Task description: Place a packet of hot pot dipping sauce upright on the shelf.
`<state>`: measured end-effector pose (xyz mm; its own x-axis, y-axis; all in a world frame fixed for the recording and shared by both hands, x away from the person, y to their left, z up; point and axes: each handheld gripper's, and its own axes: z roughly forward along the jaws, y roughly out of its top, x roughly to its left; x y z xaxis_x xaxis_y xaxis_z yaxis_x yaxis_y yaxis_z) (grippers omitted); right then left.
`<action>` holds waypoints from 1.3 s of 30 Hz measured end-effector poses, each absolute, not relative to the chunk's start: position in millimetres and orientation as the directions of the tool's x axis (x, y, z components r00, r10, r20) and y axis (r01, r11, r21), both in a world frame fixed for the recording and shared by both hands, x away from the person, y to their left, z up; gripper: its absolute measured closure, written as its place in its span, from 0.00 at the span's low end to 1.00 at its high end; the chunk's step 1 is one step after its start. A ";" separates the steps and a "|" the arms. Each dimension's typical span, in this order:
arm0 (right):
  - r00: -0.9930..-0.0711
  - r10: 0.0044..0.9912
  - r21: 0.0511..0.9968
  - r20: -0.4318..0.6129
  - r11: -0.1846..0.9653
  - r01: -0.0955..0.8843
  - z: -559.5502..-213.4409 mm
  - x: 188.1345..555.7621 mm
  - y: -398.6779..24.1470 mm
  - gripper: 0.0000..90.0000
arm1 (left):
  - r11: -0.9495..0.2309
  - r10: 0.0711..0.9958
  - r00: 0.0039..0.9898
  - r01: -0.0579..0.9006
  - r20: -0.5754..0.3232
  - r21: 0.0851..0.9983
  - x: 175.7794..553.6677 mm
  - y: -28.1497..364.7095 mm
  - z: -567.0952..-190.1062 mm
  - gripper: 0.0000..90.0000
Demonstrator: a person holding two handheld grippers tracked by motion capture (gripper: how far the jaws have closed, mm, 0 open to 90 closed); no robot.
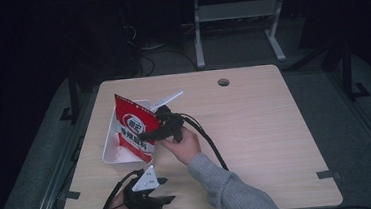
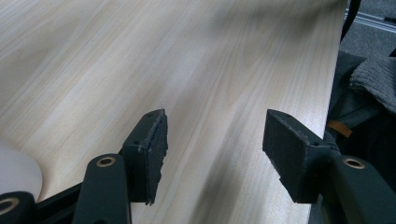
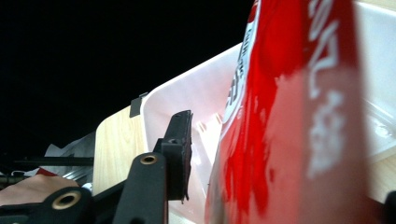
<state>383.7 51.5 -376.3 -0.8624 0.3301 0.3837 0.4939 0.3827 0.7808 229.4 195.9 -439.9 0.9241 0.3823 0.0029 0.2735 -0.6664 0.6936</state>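
2 claws: right claw (image 1: pixel 148 135), jaws parted and loose around the red snack bag (image 1: pixel 134 128) standing in the white bin (image 1: pixel 111 153); left claw (image 1: pixel 164 189), released, over bare bench (image 1: pixel 255 124).

The bench (image 1: pixel 257 144) is seen whole from above and the near side. Bare bench (image 2: pixel 140 60) is viewed closely along the left tongs (image 2: pixel 212 142). The red bag (image 3: pixel 289 140), seen from above too (image 1: pixel 134 128), is viewed very closely along the right tongs.

dim room, lit tabletop, blurred close-up views
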 end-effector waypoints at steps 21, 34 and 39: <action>-0.860 0.332 0.776 0.388 0.387 0.499 -374.4 374.7 2.4 0.53 | -0.660 0.385 0.923 0.274 0.002 0.700 229.3 193.7 -438.5 0.43; -0.845 0.366 0.770 0.389 0.375 0.517 -378.2 369.6 -35.7 0.50 | -0.658 0.391 0.920 0.275 0.007 0.701 230.5 191.7 -438.0 0.42; -0.841 0.380 0.766 0.386 0.376 0.522 -379.9 367.4 -49.5 0.50 | -0.654 0.395 0.919 0.275 0.008 0.705 231.7 191.5 -437.2 0.42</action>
